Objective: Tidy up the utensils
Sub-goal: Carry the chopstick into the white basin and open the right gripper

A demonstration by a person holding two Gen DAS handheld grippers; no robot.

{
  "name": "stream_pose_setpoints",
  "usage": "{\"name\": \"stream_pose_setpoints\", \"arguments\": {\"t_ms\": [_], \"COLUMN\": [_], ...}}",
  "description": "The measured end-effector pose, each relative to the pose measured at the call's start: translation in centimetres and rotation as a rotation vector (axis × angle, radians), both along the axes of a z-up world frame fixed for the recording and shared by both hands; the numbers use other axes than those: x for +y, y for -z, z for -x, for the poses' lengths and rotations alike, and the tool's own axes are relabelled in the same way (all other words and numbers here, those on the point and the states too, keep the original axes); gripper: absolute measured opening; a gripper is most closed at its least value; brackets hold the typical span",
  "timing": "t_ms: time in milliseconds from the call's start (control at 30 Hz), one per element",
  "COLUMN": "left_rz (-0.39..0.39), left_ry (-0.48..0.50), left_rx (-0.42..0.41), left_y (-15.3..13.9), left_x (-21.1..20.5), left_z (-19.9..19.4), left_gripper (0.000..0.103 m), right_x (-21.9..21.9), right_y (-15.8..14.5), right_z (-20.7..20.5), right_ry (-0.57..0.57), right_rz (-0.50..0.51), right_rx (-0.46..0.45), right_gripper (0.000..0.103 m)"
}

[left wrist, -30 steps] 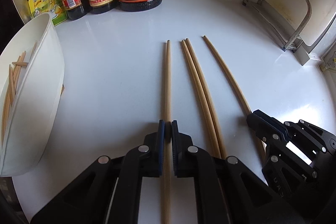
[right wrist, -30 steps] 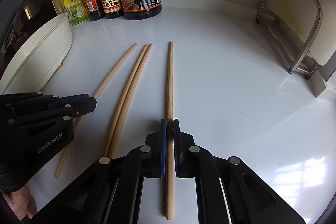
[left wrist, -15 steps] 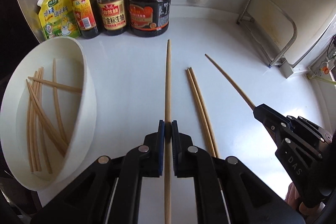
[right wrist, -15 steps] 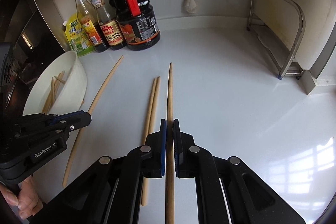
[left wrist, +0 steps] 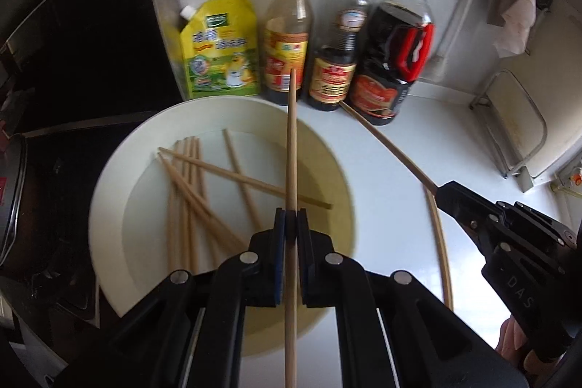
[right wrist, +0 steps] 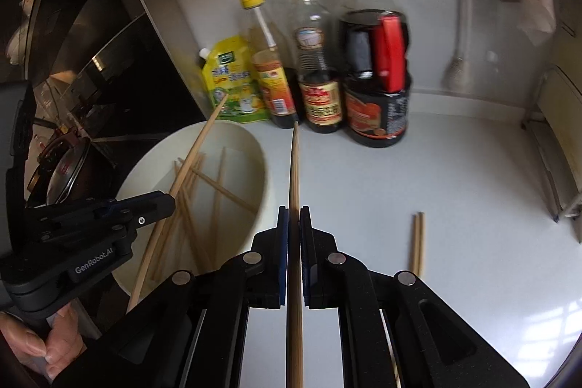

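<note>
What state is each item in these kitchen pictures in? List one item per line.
Left hand-held gripper: shut on a long wooden chopstick, above the bowl.
Right hand-held gripper: shut on a second wooden chopstick.
Round white bowl: holds several loose chopsticks.
Pair of wooden chopsticks: lying on the counter.
Three sauce bottles: upright, capped.
Yellow spouted pouch: upright, capped.

Both tools have risen from the white bench, each lifting its long wooden chopstick clear. The left tool [left wrist: 291, 219] now carries its chopstick [left wrist: 291, 148] over the white oval bowl [left wrist: 109, 191] — the right tool [right wrist: 294, 217] follows, its chopstick [right wrist: 294, 170] beside the rim.
</note>
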State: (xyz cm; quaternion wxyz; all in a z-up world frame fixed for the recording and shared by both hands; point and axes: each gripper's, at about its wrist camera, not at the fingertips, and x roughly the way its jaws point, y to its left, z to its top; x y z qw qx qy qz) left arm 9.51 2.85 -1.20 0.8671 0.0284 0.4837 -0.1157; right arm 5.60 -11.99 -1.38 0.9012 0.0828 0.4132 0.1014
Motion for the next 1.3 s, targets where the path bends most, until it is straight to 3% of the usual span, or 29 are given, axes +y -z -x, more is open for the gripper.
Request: {"name": "stream_pose_setpoints", "arguments": {"t_ms": [300, 567, 833, 900, 967, 1067, 1300], "left_rz": [-0.028, -0.029, 0.013, 0.018, 0.021, 0.014, 0.027], "left_ry": [-0.087, -0.087, -0.107, -0.123, -0.139, -0.159, -0.177], "left_rx": [0.070, 0.142, 0.167, 0.153, 0.137, 0.113, 0.097], "left_y": [3.2, 6.8, 8.0, 7.6, 7.2, 6.4, 5.2], "left_x": [7.5, 9.2, 9.8, 10.2, 10.6, 11.2, 11.9], "left_z": [-3.7, -5.6, -6.5, -6.4, -6.2, -5.9, -5.0], "left_gripper": [0.007, 0.007, 0.009, 0.020, 0.037, 0.053, 0.064], "right_x": [8.8, 10.8, 11.1, 10.9, 10.8, 10.4, 9.9], "right_y": [2.5, 5.5, 6.0, 5.5, 5.0, 4.5, 4.0], "right_z": [-5.1, -7.4, -7.7, -7.4, -7.1, -6.8, -5.3], "right_ry": [-0.101, -0.087, -0.086, -0.076, -0.068, -0.064, -0.063], "right_rz": [0.023, 0.074, 0.090, 0.096, 0.108, 0.109, 0.106], "right_rx": [0.060, 0.137, 0.172, 0.153, 0.124, 0.120, 0.130], "right_gripper": [0.006, 0.006, 0.008, 0.022, 0.025, 0.025, 0.025]}}
